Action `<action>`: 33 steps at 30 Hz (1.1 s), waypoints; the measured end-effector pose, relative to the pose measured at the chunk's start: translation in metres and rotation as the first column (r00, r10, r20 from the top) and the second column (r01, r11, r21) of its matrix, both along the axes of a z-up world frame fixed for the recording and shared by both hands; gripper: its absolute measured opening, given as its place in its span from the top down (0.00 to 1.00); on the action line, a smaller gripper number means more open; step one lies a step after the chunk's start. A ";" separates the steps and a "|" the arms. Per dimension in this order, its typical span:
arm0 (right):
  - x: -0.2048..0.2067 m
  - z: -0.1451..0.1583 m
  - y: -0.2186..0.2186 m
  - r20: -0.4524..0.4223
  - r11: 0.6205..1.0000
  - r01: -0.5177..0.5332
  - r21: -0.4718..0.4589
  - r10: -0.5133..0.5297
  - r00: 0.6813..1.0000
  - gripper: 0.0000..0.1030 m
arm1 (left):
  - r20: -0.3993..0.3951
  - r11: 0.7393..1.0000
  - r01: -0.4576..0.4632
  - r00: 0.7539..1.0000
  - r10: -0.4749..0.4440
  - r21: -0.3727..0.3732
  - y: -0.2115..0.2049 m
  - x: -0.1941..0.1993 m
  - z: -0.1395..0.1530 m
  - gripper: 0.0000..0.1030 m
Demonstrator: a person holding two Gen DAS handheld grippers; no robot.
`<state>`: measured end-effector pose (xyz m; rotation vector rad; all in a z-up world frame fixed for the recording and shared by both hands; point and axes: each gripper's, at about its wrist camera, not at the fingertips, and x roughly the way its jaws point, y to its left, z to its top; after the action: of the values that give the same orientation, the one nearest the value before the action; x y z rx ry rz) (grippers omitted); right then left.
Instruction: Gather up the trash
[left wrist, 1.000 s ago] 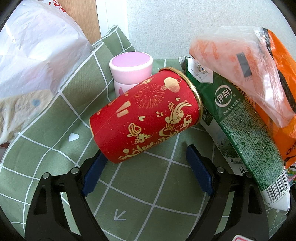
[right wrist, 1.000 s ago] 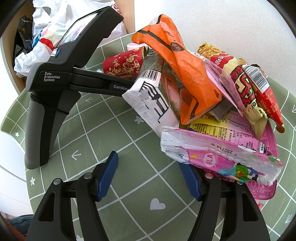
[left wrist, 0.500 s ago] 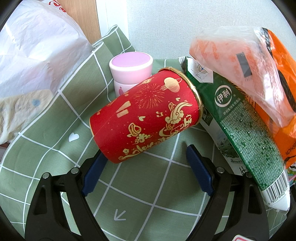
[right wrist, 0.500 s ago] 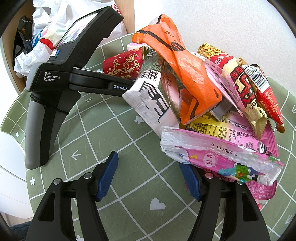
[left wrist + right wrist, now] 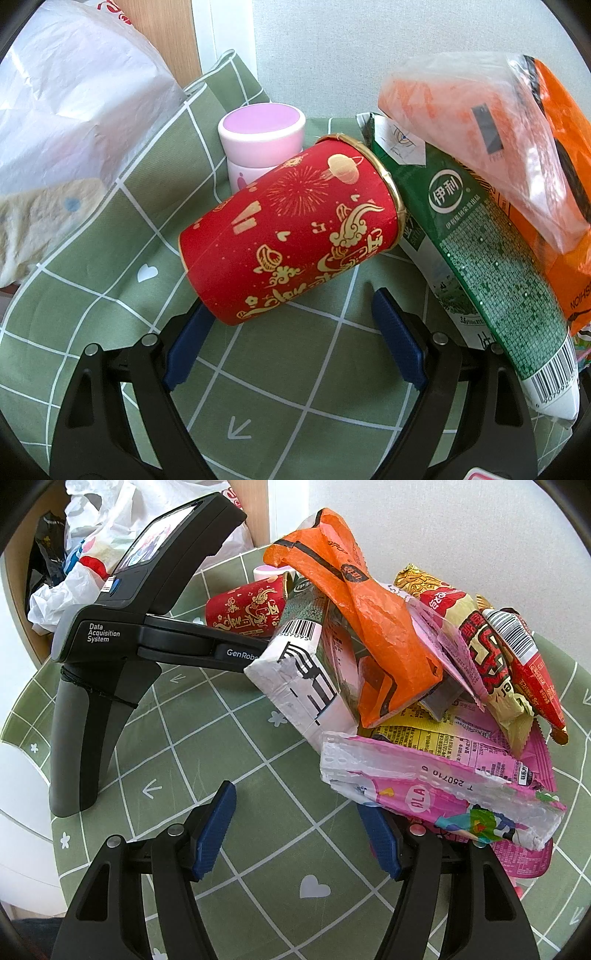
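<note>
A red paper cup with gold patterns point(image 5: 291, 229) lies on its side on the green checked tablecloth point(image 5: 280, 373). My left gripper point(image 5: 291, 321) is open, its jaws just below the cup, the left pad near the cup's base. A green milk carton point(image 5: 480, 251) leans against the cup's rim, under an orange wrapper point(image 5: 517, 155). My right gripper point(image 5: 299, 823) is open over bare cloth, beside a pink wrapper point(image 5: 436, 794). The cup point(image 5: 247, 609) and carton point(image 5: 314, 672) also show in the right wrist view, with the left gripper's body point(image 5: 122, 635) standing on the table.
A pink-lidded jar point(image 5: 262, 144) stands behind the cup. A white plastic bag point(image 5: 74, 110) fills the left. A heap of snack wrappers point(image 5: 480, 646) lies on the round table's right side. A wall is behind the table.
</note>
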<state>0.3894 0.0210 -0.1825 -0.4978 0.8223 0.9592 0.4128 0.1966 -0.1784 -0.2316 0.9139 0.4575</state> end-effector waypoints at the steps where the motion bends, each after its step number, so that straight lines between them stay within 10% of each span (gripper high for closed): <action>1: 0.000 0.000 0.000 0.000 1.000 0.000 0.000 0.000 1.000 0.38 | 0.000 1.000 0.000 1.000 0.000 0.000 0.000 0.000 0.000 0.20; 14: 0.003 0.001 -0.002 -0.046 0.994 0.107 0.018 -0.106 0.993 0.36 | 0.000 1.000 0.000 1.000 0.000 0.000 0.000 0.000 0.000 0.20; 18: -0.031 0.017 -0.014 -0.074 0.921 0.380 -0.089 -0.387 0.919 0.37 | -0.004 1.000 -0.002 1.000 0.002 0.004 0.000 0.001 0.000 0.18; 27: -0.167 0.111 -0.123 -0.051 0.774 0.622 0.113 -0.621 0.782 0.37 | 0.064 0.984 0.158 0.986 -0.153 -0.086 -0.023 -0.068 0.018 0.20; 31: -0.242 0.153 -0.148 0.142 0.734 0.654 0.184 -0.678 0.721 0.37 | 0.214 0.953 0.288 0.941 -0.262 -0.095 -0.063 -0.148 0.065 0.20; 33: -0.267 0.167 -0.162 0.238 0.664 0.717 0.215 -0.747 0.621 0.37 | 0.297 0.926 0.374 0.892 -0.341 -0.061 -0.088 -0.194 0.099 0.20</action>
<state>0.1228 -0.1406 -0.0153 -0.1674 0.5964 0.1321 0.2193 0.1082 -0.0793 -0.2220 0.6824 0.0239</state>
